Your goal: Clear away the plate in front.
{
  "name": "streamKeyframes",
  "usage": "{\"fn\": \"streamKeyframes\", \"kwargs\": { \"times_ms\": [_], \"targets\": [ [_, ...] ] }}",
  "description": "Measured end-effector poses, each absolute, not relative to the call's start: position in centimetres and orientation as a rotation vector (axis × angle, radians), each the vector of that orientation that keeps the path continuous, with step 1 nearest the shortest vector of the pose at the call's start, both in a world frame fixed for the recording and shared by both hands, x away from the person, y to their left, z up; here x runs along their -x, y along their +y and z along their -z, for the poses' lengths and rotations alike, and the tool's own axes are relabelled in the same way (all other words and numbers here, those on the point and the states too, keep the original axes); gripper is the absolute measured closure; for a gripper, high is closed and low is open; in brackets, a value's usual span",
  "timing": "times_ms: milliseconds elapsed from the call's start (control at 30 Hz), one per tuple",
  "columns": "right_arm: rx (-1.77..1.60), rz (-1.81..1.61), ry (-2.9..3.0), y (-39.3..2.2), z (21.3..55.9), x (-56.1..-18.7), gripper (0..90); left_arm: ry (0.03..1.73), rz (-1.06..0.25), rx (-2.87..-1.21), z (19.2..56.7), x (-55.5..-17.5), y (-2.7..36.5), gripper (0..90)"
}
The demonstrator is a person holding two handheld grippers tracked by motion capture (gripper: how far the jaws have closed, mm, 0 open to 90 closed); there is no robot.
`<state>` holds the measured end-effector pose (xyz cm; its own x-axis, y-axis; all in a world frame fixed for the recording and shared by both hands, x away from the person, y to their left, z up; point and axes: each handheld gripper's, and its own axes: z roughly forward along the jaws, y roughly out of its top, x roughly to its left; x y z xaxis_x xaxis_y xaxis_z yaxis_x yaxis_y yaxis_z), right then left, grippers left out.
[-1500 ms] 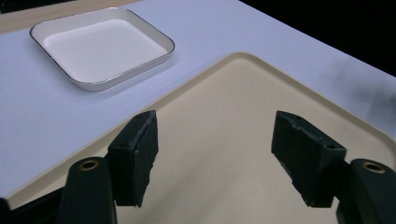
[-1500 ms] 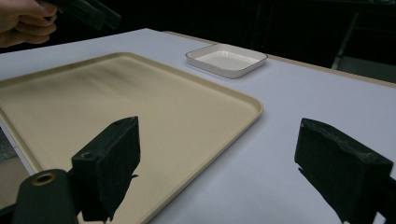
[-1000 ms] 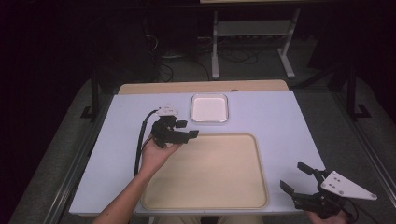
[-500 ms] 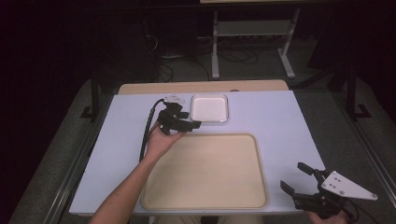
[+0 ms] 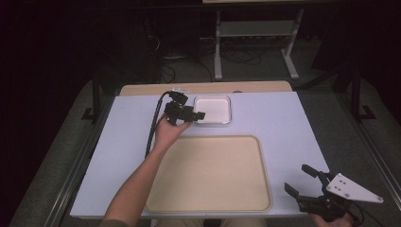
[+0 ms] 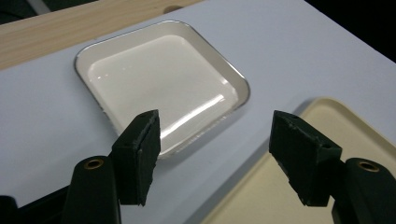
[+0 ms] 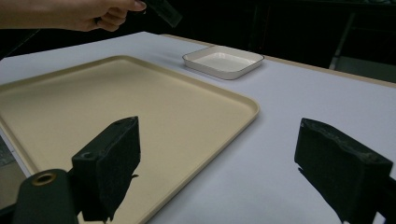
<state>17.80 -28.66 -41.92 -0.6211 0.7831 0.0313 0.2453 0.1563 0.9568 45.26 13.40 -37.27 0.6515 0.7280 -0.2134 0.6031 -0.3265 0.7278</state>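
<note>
**Both tools spread wide, nothing held**

Nearest you, your right tool (image 5: 302, 182) sits at the near right corner of the desk (image 5: 283, 123), just off the right edge of the tray (image 5: 213, 175). Its jaws stand well apart with nothing between them. In the right gripper view the same tool (image 7: 219, 163) looks across the desk top, one jaw over the tray's corner and the other over bare desk (image 7: 289, 107). The grey plate (image 5: 352, 188) rides on top of it.

The tray (image 7: 116, 107) is tan, flat, with rounded corners and a low rim. It lies in the near middle of the desk and holds nothing.

Farther out, your left forearm (image 5: 137, 184) reaches up over the tray's left edge. Your left hand (image 5: 168, 130) holds the left tool (image 5: 196, 115) above the desk beyond the tray's far left corner, its cable (image 5: 153, 123) looping down to the left. Its jaws point right, toward the dish (image 5: 213, 109). In the left gripper view this tool (image 6: 215, 135) is spread open and empty, one jaw over the dish's near edge and the other over the tray's corner (image 6: 336, 121).

The dish (image 6: 159, 84) is white, square and shallow, with rounded corners. It rests on the desk just beyond the tray, near the far edge, and is empty. Whether the jaw touches it, you cannot tell.
</note>
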Motion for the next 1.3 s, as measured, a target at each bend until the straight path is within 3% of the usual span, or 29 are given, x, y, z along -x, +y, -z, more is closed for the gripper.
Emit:
{"fn": "streamKeyframes", "kwargs": {
  "times_ms": [267, 767, 1000, 1167, 1300],
  "targets": [
    [-0.977, -1.472, 1.963, -28.6, 42.0, -18.0, 13.3, 1.151, -0.187, -2.023, 38.2, -47.9, 13.8, 32.8],
    [-0.979, -1.478, 1.967, -28.8, 42.0, -18.0, 13.4, 1.324, -0.224, -2.162, 40.2, -52.0, 12.0, 32.2],
    [-0.975, -1.485, 1.97, -28.7, 42.0, -18.0, 13.4, 1.412, -0.188, -2.1, 41.4, -53.3, 12.6, 30.2],
    [-0.976, -1.489, 1.963, -28.8, 42.0, -18.0, 13.4, 1.455, -0.138, -2.088, 42.1, -53.5, 12.6, 37.0],
    [-0.976, -1.488, 1.966, -28.8, 42.0, -17.9, 13.5, 1.486, -0.107, -2.106, 42.5, -53.5, 12.4, 50.1]
  ]
}}
